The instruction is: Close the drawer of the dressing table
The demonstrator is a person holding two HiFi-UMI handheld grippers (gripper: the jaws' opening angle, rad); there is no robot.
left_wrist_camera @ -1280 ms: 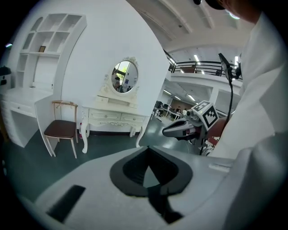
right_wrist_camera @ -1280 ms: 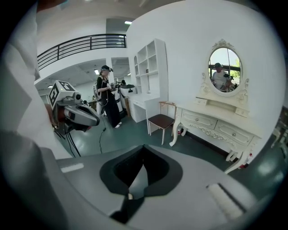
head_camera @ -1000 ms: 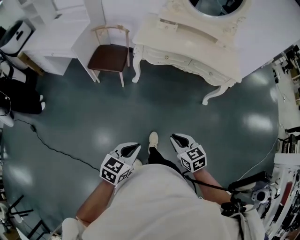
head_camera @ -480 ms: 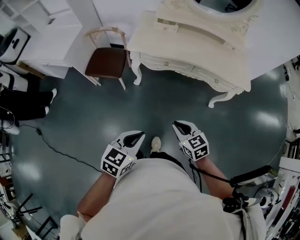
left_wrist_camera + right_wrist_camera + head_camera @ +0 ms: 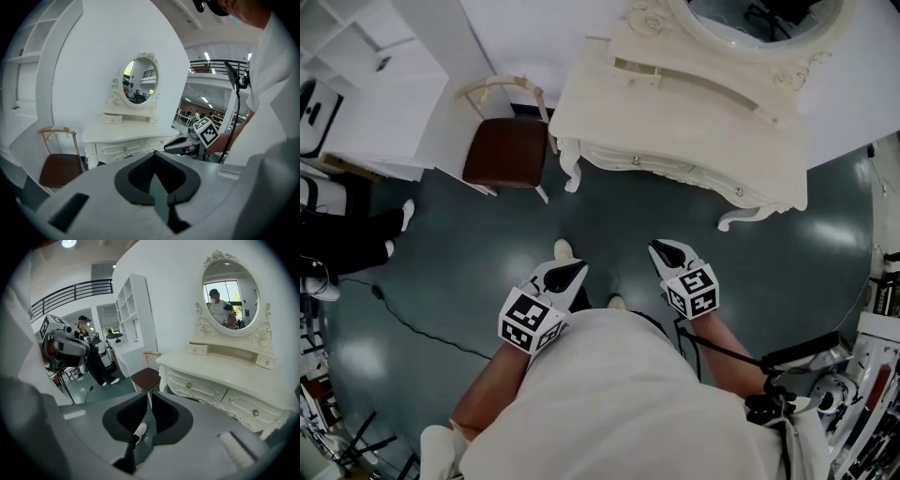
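The cream dressing table (image 5: 675, 122) with its oval mirror (image 5: 750, 19) stands against the white wall ahead. Two long front drawers with brass knobs (image 5: 255, 413) sit flush. A small drawer (image 5: 628, 69) at the left of the mirror shelf seems to stick out a little. My left gripper (image 5: 570, 273) and right gripper (image 5: 664, 249) hang side by side over the dark floor, well short of the table. Both point at the table, and both are shut with nothing held. The table (image 5: 124, 136) shows beyond the left gripper (image 5: 154, 154), and the table (image 5: 220, 369) also shows beyond the right gripper (image 5: 149, 395).
A brown-seated chair (image 5: 508, 150) stands just left of the table. White shelving (image 5: 356, 56) fills the far left. A person in black (image 5: 347, 234) stands at the left edge, with a cable (image 5: 403, 309) on the floor. Racks and equipment (image 5: 862, 375) crowd the right.
The person has walked forward. Both grippers have come closer to the dressing table, which now looms larger and nearer. The jaws look the same.
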